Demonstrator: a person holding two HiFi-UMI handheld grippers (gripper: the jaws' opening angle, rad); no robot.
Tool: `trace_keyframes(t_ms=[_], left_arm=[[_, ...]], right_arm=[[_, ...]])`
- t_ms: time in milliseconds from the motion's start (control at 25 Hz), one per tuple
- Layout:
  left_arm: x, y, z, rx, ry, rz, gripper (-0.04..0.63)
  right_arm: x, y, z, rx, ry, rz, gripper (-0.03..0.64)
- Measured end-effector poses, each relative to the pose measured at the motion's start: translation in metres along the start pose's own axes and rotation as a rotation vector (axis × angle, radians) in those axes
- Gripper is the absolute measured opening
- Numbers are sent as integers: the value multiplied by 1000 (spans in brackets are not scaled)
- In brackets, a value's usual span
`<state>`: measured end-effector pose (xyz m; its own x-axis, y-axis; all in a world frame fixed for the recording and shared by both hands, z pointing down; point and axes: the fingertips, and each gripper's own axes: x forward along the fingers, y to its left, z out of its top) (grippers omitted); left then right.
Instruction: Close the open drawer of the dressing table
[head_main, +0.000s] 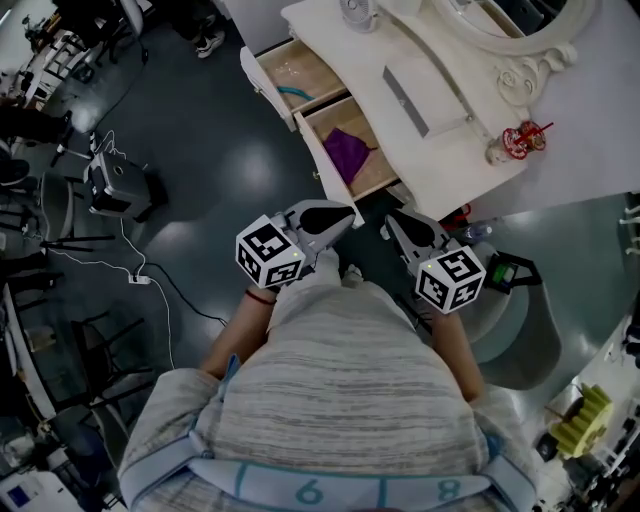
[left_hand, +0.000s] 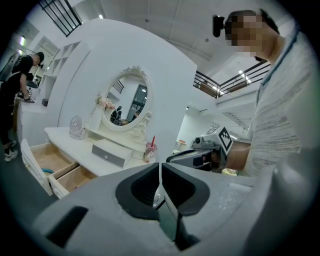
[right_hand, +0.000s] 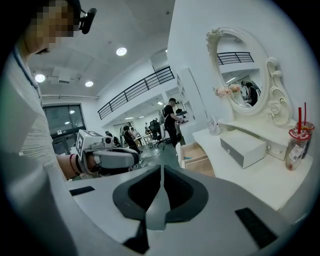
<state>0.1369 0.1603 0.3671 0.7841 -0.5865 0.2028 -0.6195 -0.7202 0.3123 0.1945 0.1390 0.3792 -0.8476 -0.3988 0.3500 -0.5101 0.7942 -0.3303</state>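
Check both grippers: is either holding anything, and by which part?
Nothing is held. The left gripper and the right gripper each have their jaws closed together on nothing, and both are apart from the dressing table's open drawers.

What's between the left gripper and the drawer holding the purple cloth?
Nothing. The head view shows only bare dark floor between the left gripper and that drawer.
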Motion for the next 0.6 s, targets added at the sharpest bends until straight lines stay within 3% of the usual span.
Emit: trace_keyframes(t_ms=[360, 600], left_arm=[[17, 40, 5, -5, 45, -81, 26], [20, 73, 0, 18, 104, -94, 26]], right_arm=[[36, -24, 24, 33, -26, -35, 12], [64, -35, 32, 51, -27, -43, 12]])
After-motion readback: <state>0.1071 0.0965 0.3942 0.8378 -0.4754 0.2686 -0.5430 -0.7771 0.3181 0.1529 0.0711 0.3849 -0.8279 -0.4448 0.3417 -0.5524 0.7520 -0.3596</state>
